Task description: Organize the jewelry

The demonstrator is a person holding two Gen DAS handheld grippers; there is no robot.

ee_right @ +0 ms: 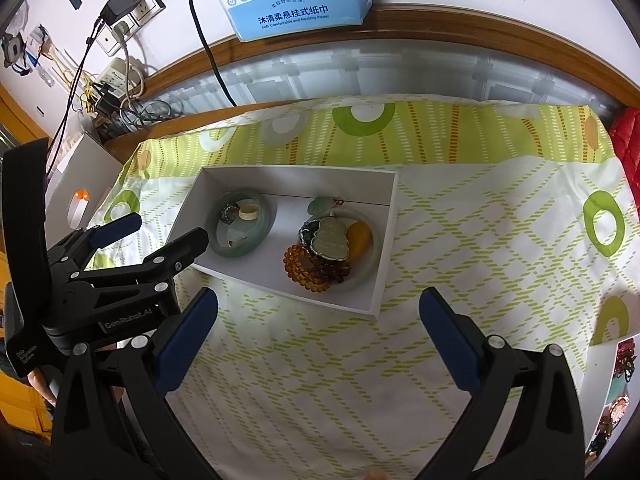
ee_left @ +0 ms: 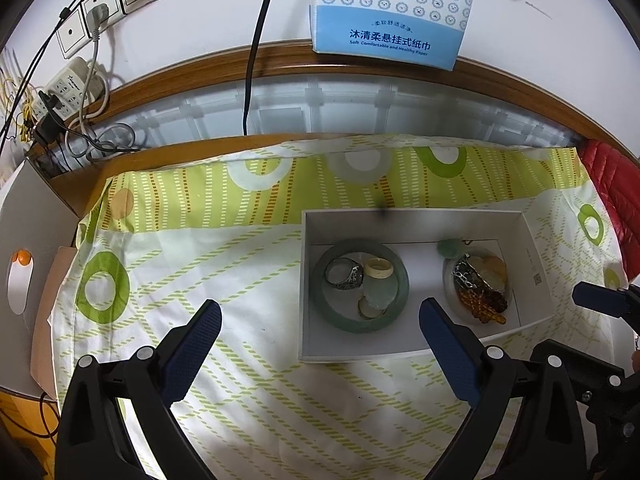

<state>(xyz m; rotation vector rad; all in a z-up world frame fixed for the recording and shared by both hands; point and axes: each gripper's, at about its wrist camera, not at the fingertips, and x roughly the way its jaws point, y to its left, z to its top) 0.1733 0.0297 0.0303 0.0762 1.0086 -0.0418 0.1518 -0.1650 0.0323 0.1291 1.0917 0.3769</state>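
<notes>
The white box (ee_right: 386, 240) sits on the green-patterned cloth (ee_right: 460, 240) over the counter, light and stiff, with a green bangle (ee_right: 270, 216) ringing small rings (ee_right: 250, 212) on its left and a pale bangle (ee_right: 362, 278) under a pendant (ee_right: 332, 240) and amber beads (ee_right: 308, 272) on its right. The bangles look hard, slick and brittle, best gripped across the band; the beads will likely droop. Both the left gripper (ee_left: 320, 336) and right gripper (ee_right: 318, 320) hover near the box, fingers spread, holding nothing.
</notes>
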